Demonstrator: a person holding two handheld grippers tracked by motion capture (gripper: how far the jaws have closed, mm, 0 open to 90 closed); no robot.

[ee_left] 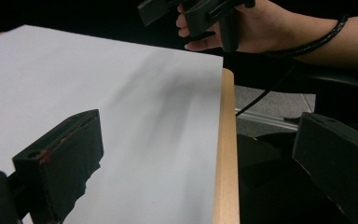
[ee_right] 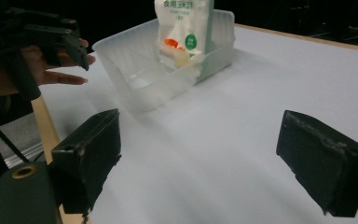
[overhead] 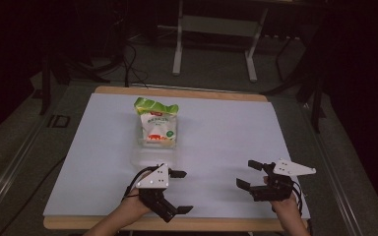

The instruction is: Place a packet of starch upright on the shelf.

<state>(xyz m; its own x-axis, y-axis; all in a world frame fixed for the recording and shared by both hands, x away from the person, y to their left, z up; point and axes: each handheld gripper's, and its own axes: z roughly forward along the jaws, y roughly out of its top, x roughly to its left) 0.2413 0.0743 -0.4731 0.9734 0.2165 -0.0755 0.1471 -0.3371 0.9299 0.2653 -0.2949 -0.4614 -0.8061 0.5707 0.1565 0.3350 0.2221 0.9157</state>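
— Left tongs [overhead: 181,191]: spread wide, empty, low over the near edge of the table [overhead: 216,132]. Right tongs [overhead: 249,175]: likewise spread, nothing between the jaws, aimed toward the middle.

— And beyond them?

— Clear plastic tray [ee_right: 135,70], nearer the left tongs, well apart from both. Inside, at the far end, a bag [overhead: 157,123] with a green top, standing upright against the wall.

— Handling?

— Probably light and soft; crinkly film, likely slippery, likely to buckle under a hard squeeze. Best pinched at the crimped green top, or across the flat sides. Tray thin, springy, liable to slide: better gripped at the rim [ee_right: 103,45], steadied with the other tongs.
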